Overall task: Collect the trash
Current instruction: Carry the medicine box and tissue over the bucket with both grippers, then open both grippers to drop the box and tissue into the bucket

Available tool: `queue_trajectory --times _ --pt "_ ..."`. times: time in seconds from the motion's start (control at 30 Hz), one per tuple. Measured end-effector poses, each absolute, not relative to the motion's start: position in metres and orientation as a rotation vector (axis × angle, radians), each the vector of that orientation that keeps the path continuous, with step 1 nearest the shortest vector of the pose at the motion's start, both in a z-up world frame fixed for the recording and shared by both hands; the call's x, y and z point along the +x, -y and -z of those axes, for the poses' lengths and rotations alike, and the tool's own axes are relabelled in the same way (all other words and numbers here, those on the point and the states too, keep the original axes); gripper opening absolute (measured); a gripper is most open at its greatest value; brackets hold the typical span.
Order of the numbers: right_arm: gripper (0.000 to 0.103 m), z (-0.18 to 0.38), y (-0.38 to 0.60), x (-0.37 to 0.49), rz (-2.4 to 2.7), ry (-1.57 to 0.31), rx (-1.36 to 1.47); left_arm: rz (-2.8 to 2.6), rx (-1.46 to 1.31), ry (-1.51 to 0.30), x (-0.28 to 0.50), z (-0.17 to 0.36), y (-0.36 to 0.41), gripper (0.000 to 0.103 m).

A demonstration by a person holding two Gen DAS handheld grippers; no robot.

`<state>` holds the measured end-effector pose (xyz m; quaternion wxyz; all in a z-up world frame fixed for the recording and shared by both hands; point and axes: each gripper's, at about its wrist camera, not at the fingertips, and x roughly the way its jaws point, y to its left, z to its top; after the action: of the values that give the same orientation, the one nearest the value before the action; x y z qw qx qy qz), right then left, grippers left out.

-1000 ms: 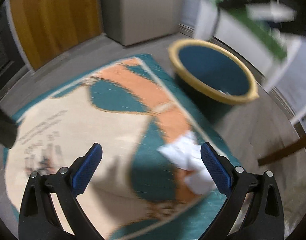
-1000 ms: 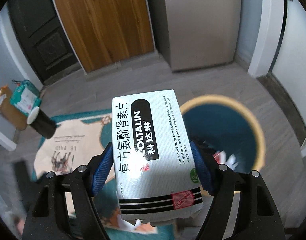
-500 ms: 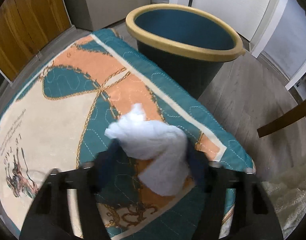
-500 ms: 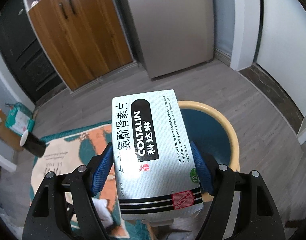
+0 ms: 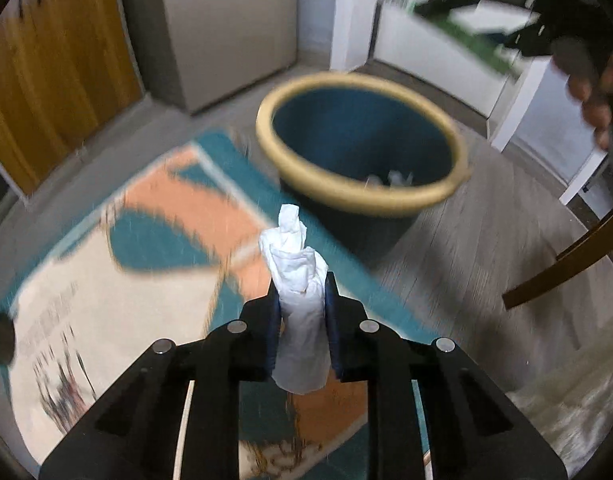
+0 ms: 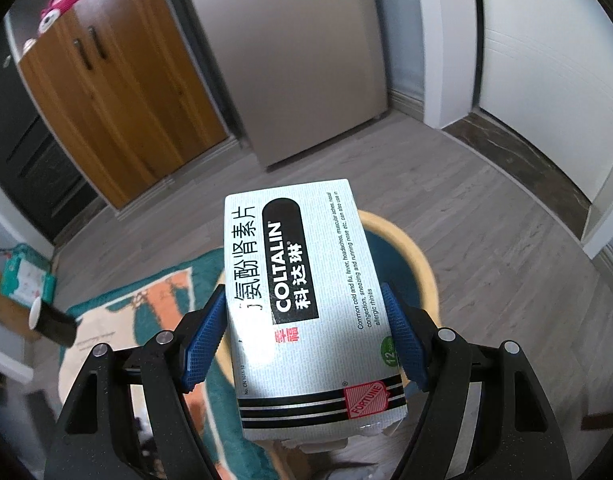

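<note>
Teal, orange and cream, the rug (image 5: 106,280) spreads over the grey wood floor (image 6: 486,240), and that is the biggest thing down here. At its far corner stands the dark blue bin (image 5: 362,152) with its yellow rim, a few pale scraps lying in the bottom. Next in size, the medicine box (image 6: 306,300), white with black stripes and a Coltalin label: the right hand-held gripper (image 6: 306,344) has it clamped between its blue pads (image 6: 202,344), jaws set wide around the carton, hanging right above the bin's rim. In the left view that same gripper and the fingers holding it are a blur high on the right. Smaller now: the crumpled white tissue (image 5: 298,280), pinched upright in the left hand-held gripper (image 5: 300,320), jaws narrow and closing on the wad, held over the rug just short of the bin.
</note>
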<state>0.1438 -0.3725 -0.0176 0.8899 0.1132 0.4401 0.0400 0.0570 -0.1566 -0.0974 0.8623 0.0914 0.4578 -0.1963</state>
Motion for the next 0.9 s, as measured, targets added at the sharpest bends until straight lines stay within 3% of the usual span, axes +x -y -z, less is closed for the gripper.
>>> queue_trajectory --times 0.33,0.37,0.5,0.57,0.67,0.77,0.83,0.9 --pt "0.076 0.056 0.41 0.158 0.019 -0.997 0.355 0.466 0.171 -0.887 0.137 0.064 0.215 0.022" --pt "0.076 0.057 0.413 0.159 0.025 -0.998 0.373 0.469 0.192 -0.88 0.145 0.066 0.223 0.024" --pt "0.076 0.063 0.418 0.163 0.034 -1.002 0.404 0.465 0.213 -0.859 0.167 0.067 0.239 0.055" --pt "0.076 0.067 0.415 0.167 0.027 -1.013 0.398 0.457 0.207 -0.845 0.172 0.066 0.239 0.064" --pt "0.076 0.072 0.41 0.172 0.002 -1.025 0.411 0.447 0.195 -0.843 0.177 0.065 0.234 0.066" --pt "0.077 0.076 0.406 0.178 -0.016 -1.023 0.428 0.417 0.204 -0.841 0.178 0.062 0.228 0.081" --pt "0.087 0.077 0.403 0.181 -0.03 -1.029 0.447 0.401 0.206 -0.833 0.177 0.057 0.222 0.081" --pt "0.089 0.077 0.399 0.181 -0.052 -1.034 0.458 0.391 0.212 -0.83 0.173 0.05 0.216 0.082"
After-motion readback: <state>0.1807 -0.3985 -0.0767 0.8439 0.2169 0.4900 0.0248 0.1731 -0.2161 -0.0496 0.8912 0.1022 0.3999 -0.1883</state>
